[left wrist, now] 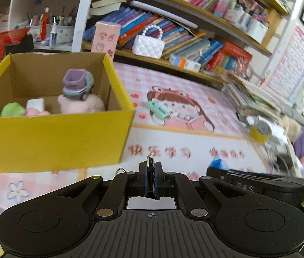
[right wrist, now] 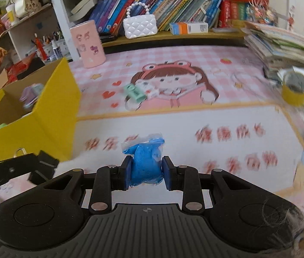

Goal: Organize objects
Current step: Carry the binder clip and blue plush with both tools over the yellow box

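While both grippers sit low over the pink checked cartoon-print mat (right wrist: pixel 173 116) on the bench, each carries something. Right gripper (right wrist: pixel 147 172): fingers partly closed, pressing both sides of a soft blue lump in a clear plastic bag (right wrist: pixel 145 161), the bag's loose top pointing forward, away from the camera. Left gripper (left wrist: pixel 151 179): fingers nearly together, pinching a small black binder clip with wire loops (left wrist: pixel 149 163), one loop sticking up between the pads.

Open yellow cardboard box (left wrist: pixel 51 137) stands ahead and to the left of both grippers; it holds a purple toy truck (left wrist: pixel 77 85) and pastel plush items. Left gripper is nearer, almost at the box's front wall. In the right view the box lies well to the left, so the bag would have to travel left and up over the rim.

Mint green rectangular toy (right wrist: pixel 135 92) lies loose mid-mat, further ahead, long axis slanting right.
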The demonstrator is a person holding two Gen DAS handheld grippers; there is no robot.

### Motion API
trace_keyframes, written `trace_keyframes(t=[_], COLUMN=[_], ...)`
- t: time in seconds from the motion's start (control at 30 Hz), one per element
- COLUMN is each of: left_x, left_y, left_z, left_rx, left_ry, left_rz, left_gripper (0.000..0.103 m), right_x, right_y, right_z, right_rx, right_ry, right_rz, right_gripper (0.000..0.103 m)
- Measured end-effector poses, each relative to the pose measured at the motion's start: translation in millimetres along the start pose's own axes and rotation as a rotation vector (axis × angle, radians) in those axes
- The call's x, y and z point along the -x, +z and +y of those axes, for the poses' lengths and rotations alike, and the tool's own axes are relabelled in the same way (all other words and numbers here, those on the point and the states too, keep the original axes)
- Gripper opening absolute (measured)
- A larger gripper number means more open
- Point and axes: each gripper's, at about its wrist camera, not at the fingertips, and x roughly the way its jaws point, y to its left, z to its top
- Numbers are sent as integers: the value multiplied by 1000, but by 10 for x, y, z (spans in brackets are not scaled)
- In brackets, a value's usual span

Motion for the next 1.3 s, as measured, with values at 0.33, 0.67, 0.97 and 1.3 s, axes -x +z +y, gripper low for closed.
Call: trace_keyframes(t=[0.33, 0.67, 0.97, 1.3], left_x=[397, 683, 1003, 1117], left_y=[-145, -294, -63, 213], left_z=[389, 534, 640, 845], left_rx=[-69, -70, -30, -34], left_ry=[-36, -54, 4, 73], left_rz=[38, 59, -90, -176], left_gripper=[4, 4, 4, 4], right_x=[419, 612, 669, 604], right_y=[-614, -838, -736, -354], right_z=[536, 873, 1092, 1398], right_rx=[-13, 10, 11, 68], right_ry=[-49, -25, 21, 86], right_rz=[-40, -42, -101, -185], right_gripper=[27, 27, 27, 27])
